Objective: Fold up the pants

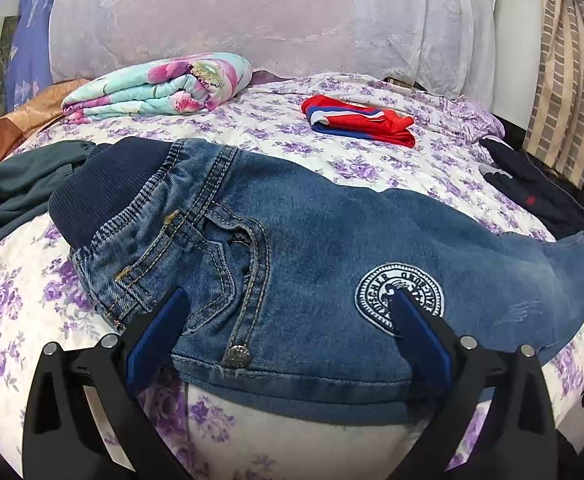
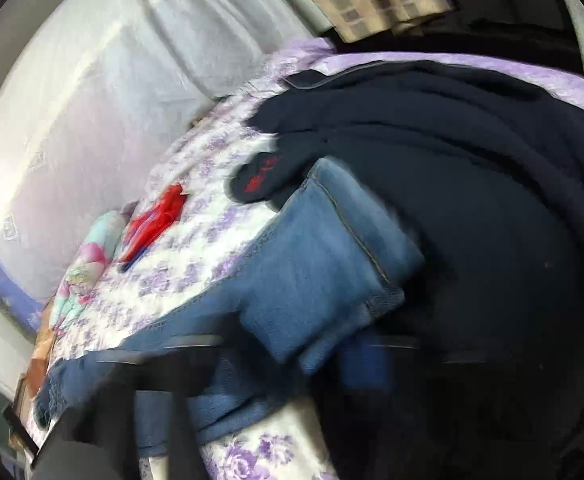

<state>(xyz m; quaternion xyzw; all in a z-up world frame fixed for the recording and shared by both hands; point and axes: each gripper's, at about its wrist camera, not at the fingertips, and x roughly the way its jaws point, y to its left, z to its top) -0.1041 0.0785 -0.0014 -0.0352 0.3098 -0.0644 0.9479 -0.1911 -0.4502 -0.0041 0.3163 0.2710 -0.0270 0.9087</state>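
The left wrist view shows the jeans (image 1: 292,264) lying sideways across the bed (image 1: 8,320), ribbed waistband to the left, legs running off to the right, one leg stacked on the other. Your left gripper (image 1: 288,304) hovers over the hip with its jaws spread wide, one finger by the pocket and the other over the round patch (image 1: 399,304); nothing is between them.

In the right wrist view, blurred by motion, the right gripper (image 2: 280,356) sits low at the leg cuffs (image 2: 332,264), which lie partly on a dark navy garment (image 2: 492,220). Its jaws look narrow with denim between them, but the blur hides whether the pads actually bite, so I cannot tell if you hold the cuff.

My reading is that you are about to carry the hem over to the waistband. To do it well:
- Confirm both leg layers are in the right jaws before lifting, or the lower leg will trail.
- Make sure no navy cloth is caught with them.
- Press or pinch the hip with the left gripper so the waist does not slide.
- Lift low and lay the cuffs square on the waistband.
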